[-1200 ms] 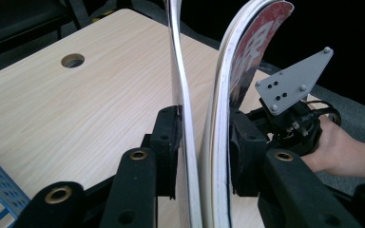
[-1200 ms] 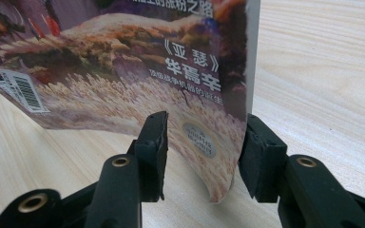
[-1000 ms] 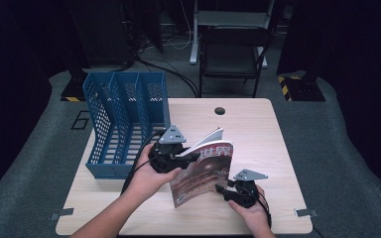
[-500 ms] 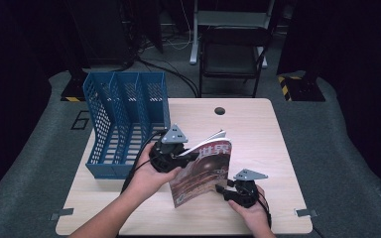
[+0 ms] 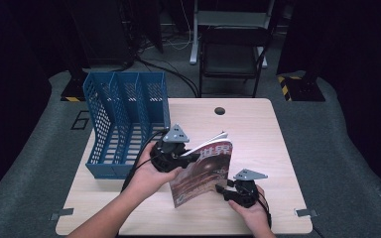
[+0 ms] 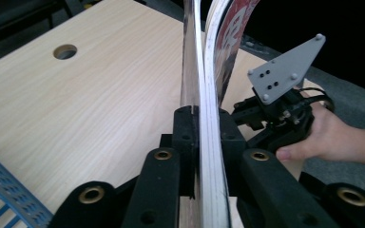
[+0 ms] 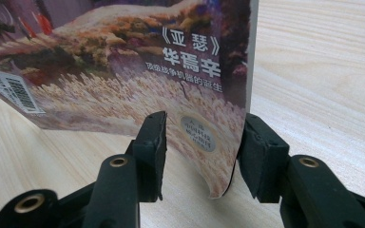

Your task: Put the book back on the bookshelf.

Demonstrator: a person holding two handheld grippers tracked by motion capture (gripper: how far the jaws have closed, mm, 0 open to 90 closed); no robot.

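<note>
1. I stood the magazine on its lower edge on the wooden table, cover tilted toward my right hand, just right of the blue file rack.
2. My left gripper clamped the magazine's upper edge; in the left gripper view its pads pressed both sides of the pages, having just eased a little wider.
3. My right gripper sat at the lower corner, jaws parted around the curled cover; I could not tell whether the pads touched the paper.
</note>
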